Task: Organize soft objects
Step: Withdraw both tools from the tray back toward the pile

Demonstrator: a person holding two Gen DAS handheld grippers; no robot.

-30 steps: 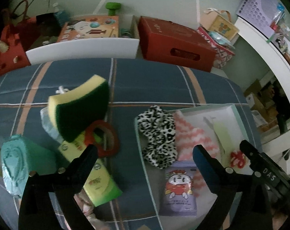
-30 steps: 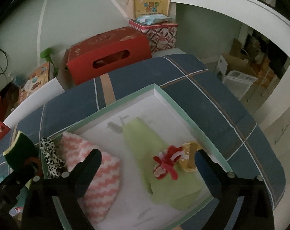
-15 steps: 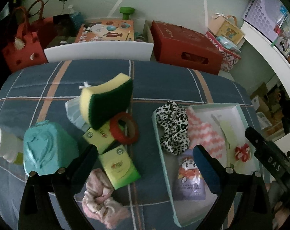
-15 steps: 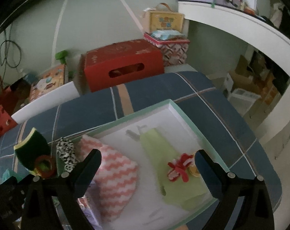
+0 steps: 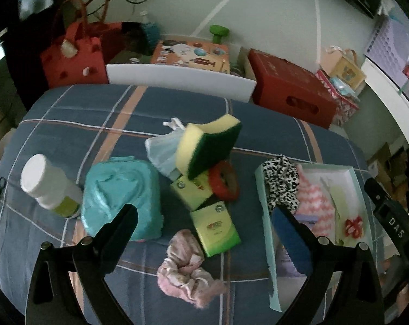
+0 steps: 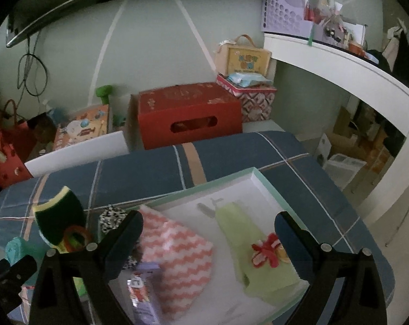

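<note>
Both grippers hang above the table with fingers spread and nothing in them, so the sorting seems to be between picks. From the left, a white bottle stands by a teal pack; a sponge leans on a red ring and 2 green packets. Near the left gripper lies a crumpled pink scrunchie, loose and puffy, probably the next pick: lower over it and close gently. Right of it, the tray already holds a leopard scrunchie, zigzag cloth, green cloth and red bow, under the right gripper.
</note>
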